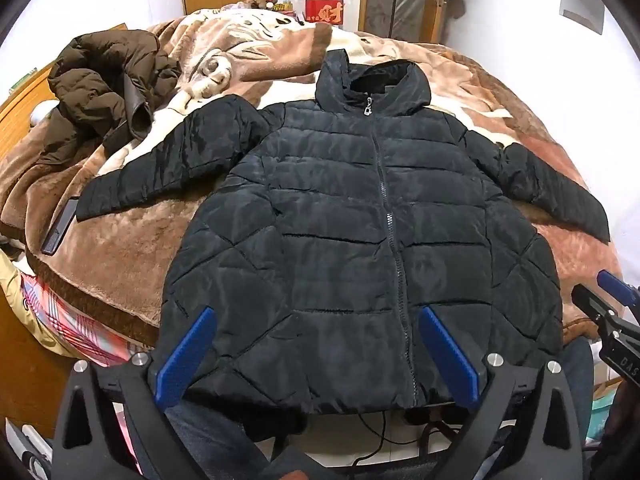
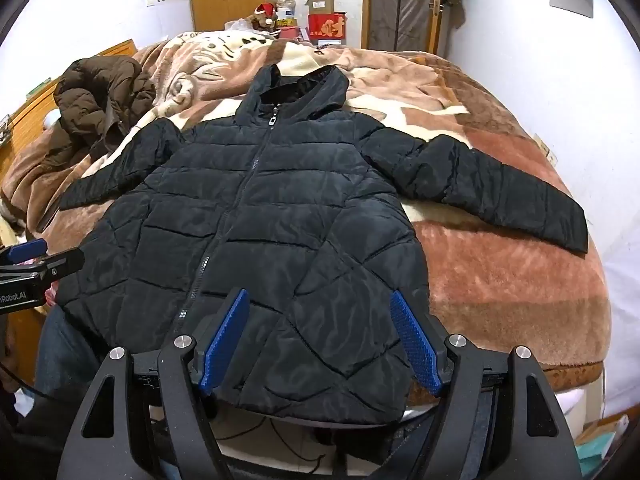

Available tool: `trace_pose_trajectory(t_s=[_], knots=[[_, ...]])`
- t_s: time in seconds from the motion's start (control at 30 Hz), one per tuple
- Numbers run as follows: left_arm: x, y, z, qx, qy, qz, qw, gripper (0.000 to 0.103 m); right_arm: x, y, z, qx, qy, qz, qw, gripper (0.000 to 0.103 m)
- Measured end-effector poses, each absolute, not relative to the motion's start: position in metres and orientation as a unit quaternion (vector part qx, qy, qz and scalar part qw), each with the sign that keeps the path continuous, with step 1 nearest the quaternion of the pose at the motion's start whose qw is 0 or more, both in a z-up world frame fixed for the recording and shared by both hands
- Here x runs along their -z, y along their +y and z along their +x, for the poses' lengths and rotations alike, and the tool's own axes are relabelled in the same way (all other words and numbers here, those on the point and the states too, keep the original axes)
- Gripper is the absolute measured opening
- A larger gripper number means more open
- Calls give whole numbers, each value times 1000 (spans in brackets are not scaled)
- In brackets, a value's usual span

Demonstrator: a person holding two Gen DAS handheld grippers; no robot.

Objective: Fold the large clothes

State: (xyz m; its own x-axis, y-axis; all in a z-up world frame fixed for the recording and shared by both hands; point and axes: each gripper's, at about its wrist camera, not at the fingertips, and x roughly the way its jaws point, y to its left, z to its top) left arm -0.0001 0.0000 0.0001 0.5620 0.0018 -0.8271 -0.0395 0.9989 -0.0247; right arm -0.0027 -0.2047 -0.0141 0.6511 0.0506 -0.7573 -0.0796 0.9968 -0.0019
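A black quilted hooded jacket [image 1: 360, 220] lies flat, front up and zipped, on the bed with both sleeves spread out; it also shows in the right wrist view [image 2: 272, 220]. My left gripper [image 1: 316, 320] is open, hovering over the jacket's hem left of the zipper, holding nothing. My right gripper [image 2: 320, 304] is open over the hem's right part, holding nothing. The right gripper shows at the right edge of the left wrist view [image 1: 604, 300], and the left gripper at the left edge of the right wrist view [image 2: 36, 260].
A brown jacket [image 1: 104, 92] lies crumpled at the bed's far left. A dark flat phone-like object [image 1: 60, 224] lies near the left sleeve cuff. The brown patterned blanket [image 2: 500, 272] covers the bed. Boxes and clutter [image 1: 324, 4] stand behind the bed. Cables hang below the near edge.
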Motion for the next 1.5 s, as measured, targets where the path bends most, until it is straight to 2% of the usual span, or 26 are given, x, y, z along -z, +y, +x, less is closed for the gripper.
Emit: trace_pose_trajectory(t_s=[1.5], knots=[[13, -5, -3, -10, 486, -19, 874, 102, 16, -209, -2, -37, 420, -14, 907, 73]])
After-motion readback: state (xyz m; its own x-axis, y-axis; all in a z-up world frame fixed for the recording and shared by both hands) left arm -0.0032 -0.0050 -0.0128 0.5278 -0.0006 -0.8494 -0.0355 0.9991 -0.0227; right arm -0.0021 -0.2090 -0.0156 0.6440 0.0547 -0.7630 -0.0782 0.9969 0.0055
